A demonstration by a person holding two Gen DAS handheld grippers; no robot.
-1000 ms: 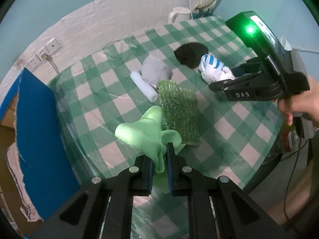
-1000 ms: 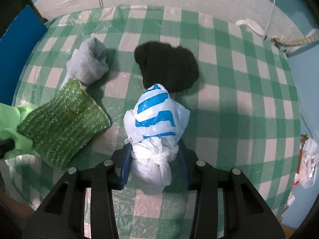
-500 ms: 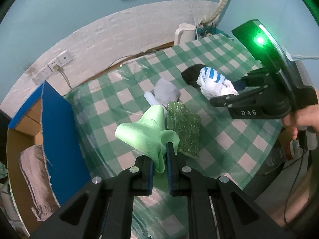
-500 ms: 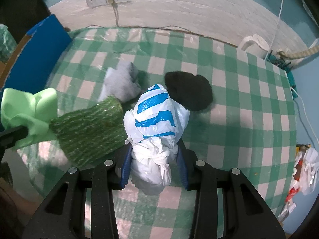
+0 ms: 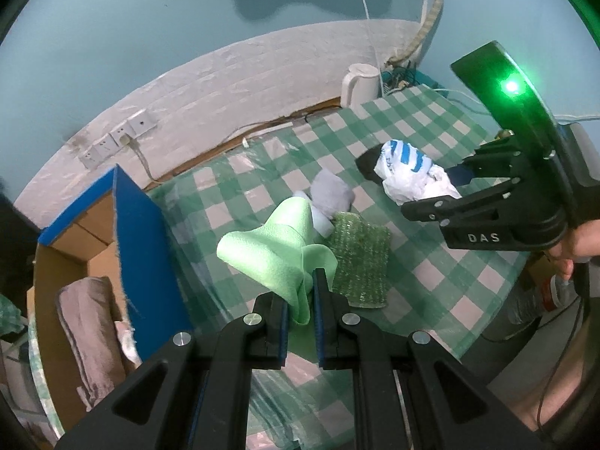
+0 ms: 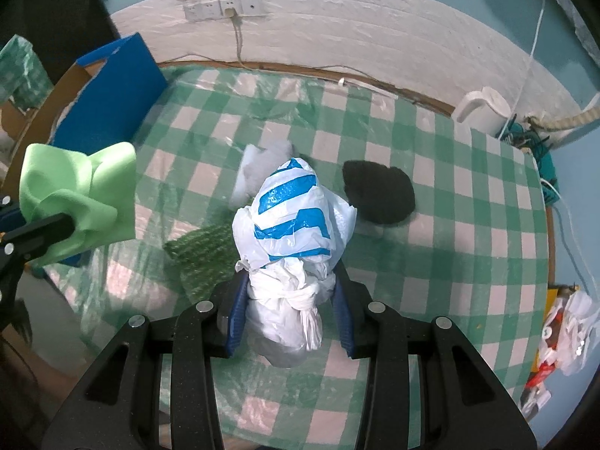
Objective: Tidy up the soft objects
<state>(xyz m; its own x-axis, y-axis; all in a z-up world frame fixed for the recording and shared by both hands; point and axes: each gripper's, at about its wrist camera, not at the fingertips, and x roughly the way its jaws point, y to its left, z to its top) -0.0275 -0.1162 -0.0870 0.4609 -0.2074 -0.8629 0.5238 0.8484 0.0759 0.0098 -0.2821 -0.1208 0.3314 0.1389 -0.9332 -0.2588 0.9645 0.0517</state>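
Note:
My left gripper [image 5: 301, 292] is shut on a light green cloth [image 5: 272, 253] and holds it high above the checked table; the cloth also shows in the right wrist view [image 6: 77, 195]. My right gripper [image 6: 290, 292] is shut on a knotted white and blue plastic bag [image 6: 294, 225], also lifted; the bag shows in the left wrist view [image 5: 410, 178]. On the table lie a green glittery sponge cloth [image 5: 362, 258], a grey sock bundle [image 5: 332, 193] and a black soft item [image 6: 378, 191].
An open cardboard box with a blue flap [image 5: 144, 255] stands left of the table and holds a folded towel [image 5: 88, 332]. A white kettle [image 5: 360, 82] stands at the far table corner. Wall sockets [image 6: 223, 7] are behind. Packaging [image 6: 562, 326] lies off the right edge.
Both grippers have risen well above the table with their loads. The view has widened, so the box, wall and kettle now show.

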